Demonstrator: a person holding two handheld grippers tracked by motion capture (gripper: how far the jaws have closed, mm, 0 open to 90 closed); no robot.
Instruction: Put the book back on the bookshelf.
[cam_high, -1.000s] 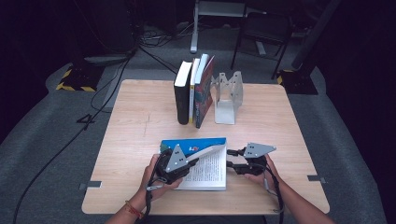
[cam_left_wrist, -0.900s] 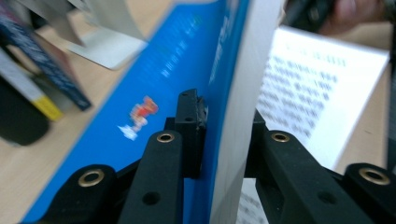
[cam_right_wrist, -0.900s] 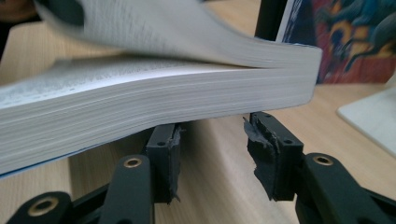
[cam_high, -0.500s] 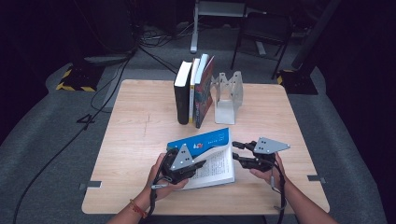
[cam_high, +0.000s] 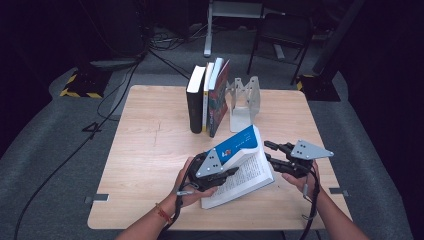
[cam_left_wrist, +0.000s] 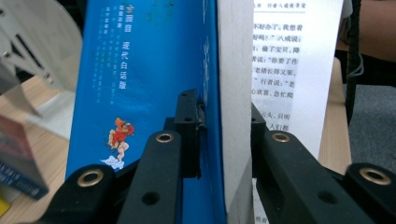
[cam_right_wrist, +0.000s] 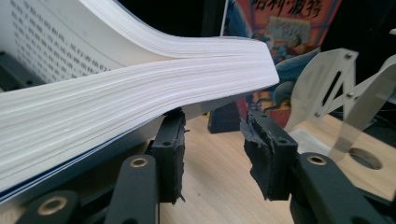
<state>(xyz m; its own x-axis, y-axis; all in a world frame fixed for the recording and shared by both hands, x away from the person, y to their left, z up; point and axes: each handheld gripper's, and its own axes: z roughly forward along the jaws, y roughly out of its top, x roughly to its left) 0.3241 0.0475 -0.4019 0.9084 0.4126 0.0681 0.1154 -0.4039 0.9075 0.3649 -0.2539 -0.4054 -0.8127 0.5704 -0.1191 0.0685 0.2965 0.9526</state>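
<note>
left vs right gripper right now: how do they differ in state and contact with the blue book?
The left gripper is shut on the blue book, one jaw on the cover, one on the pages. The right gripper is open, its jaws under the book's page edge with a gap between them. The left carries the raised, tilted book; the right grips nothing. Both have black jaws.

An open book (cam_high: 245, 165) lies near the table's (cam_high: 150, 150) front edge, right of centre, its left half raised off the tabletop. The left gripper (cam_high: 212, 170) sits at the book's left side, the right gripper (cam_high: 277, 155) just beside its right edge. Behind them, toward the back edge, a row of upright books (cam_high: 206, 97) stands, with a metal bookend (cam_high: 245, 100) just to its right.
</note>
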